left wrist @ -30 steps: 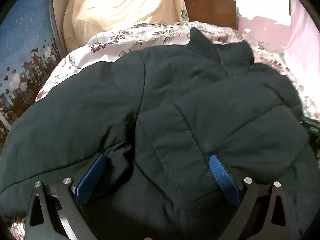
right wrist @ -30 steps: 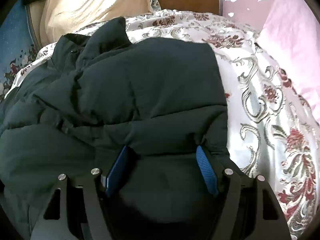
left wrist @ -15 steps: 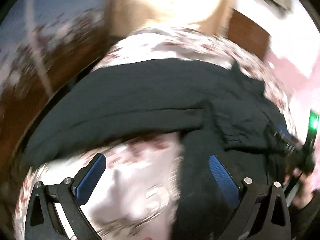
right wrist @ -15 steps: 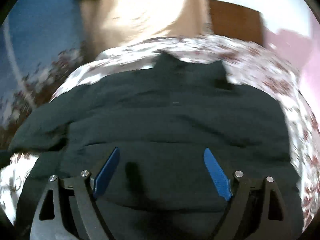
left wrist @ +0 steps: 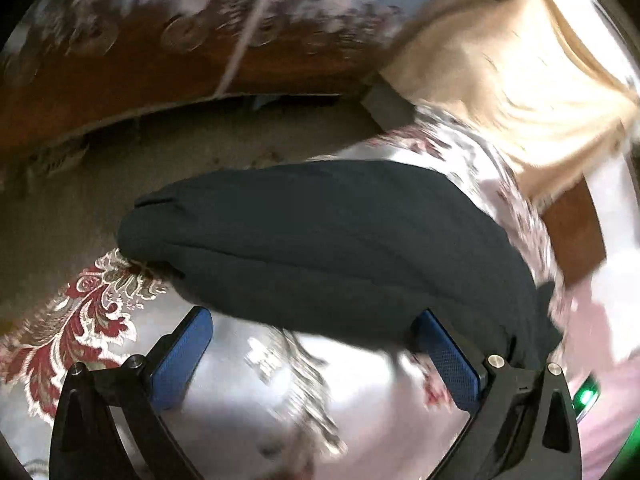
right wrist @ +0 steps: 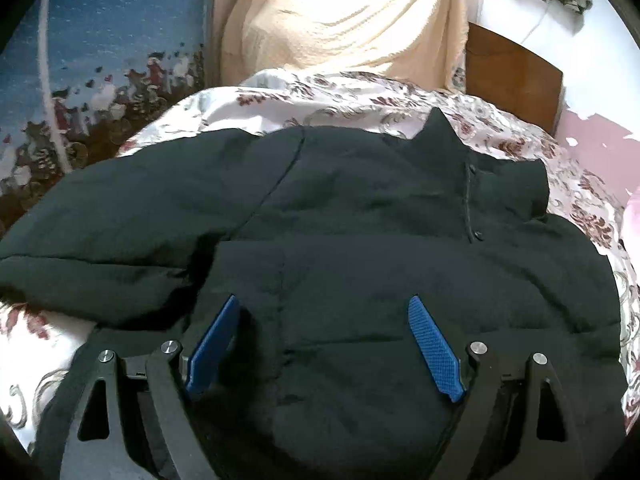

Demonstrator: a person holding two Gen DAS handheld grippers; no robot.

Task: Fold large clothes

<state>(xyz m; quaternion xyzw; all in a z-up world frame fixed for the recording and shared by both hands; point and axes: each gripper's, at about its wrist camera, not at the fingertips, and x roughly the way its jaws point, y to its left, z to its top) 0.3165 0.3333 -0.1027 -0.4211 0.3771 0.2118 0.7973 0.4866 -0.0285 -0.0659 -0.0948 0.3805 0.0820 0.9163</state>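
A dark padded jacket (right wrist: 360, 220) lies spread on the floral bedspread (right wrist: 280, 96), collar at the far side. My right gripper (right wrist: 324, 300) hovers over the jacket's body, jaws wide and open, the cloth lying below the blue pads (right wrist: 434, 354) and not pinched. In the left wrist view one sleeve of the jacket (left wrist: 320, 240) stretches leftward, its cuff at the bed's edge. My left gripper (left wrist: 312, 316) stands open just before the sleeve's near edge, mostly over bare bedspread (left wrist: 92, 320). Nothing is held by either gripper.
A cream blanket (right wrist: 340, 16) hangs over the wooden headboard (right wrist: 516, 80) at the far end. A pink pillow (right wrist: 630, 220) lies at the right. Brownish floor (left wrist: 120, 168) and a patterned curtain (right wrist: 80, 60) lie beyond the bed's left edge.
Both grippers have let go of the jacket's body and swung left. The left view rolled and now faces the outstretched sleeve and the bed's edge. The right jaws stand wider than before.
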